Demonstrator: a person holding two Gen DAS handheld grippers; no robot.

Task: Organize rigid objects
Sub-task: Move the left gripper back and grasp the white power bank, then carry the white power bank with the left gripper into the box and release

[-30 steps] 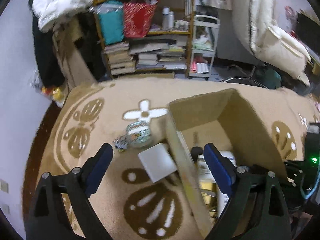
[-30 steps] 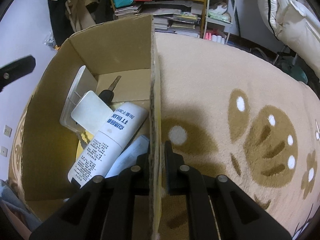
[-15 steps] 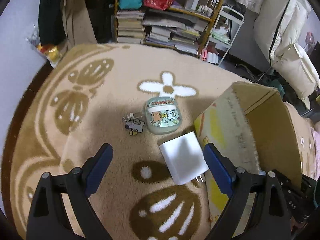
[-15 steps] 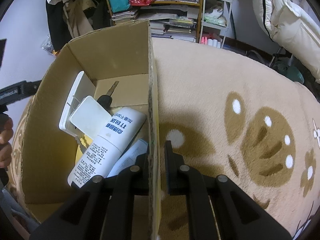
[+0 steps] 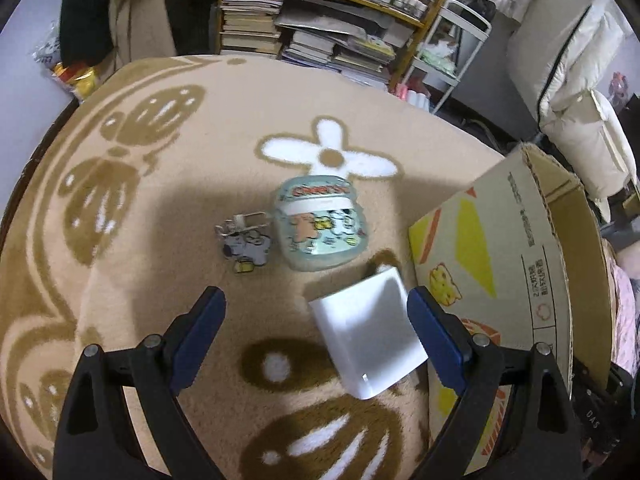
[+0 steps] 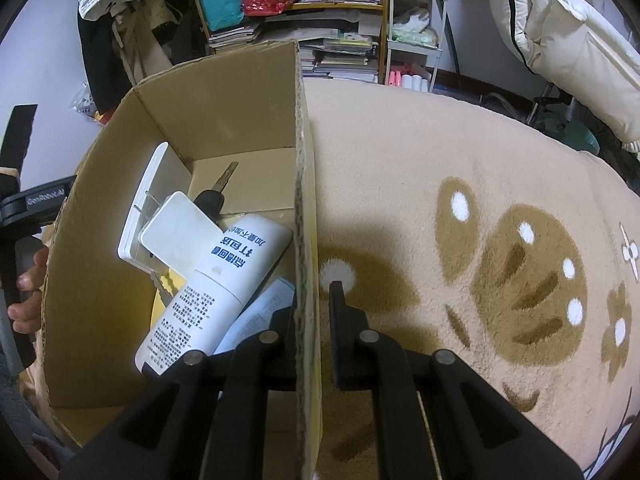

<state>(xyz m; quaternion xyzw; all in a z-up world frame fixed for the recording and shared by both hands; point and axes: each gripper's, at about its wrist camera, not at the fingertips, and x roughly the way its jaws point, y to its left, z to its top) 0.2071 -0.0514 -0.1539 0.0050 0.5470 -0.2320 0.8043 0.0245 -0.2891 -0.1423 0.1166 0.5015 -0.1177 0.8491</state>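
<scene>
we are watching the left gripper hanging wide open over the rug, and compared with a second ago, when it was looking down into the cardboard box, it is now facing the loose things on the rug, with the box pushed off to its right. the white charger block is now lying between the blue fingertips, close to the right one and not touched by either. its long axis is running diagonally, from up ahead of the claw back toward its lower right. ahead of the claw, just past the block, the cartoon earbud case is lying flat with its printed lid end pointing away from us, and the small keychain charm is sitting just to its left.

the right gripper is staying as it was, nearly closed and pinching the box wall between its fingers. inside the box, left of that claw, a white tube is lying slanted, its cap end toward the claw, with a white flat case and a black key beyond it.
</scene>
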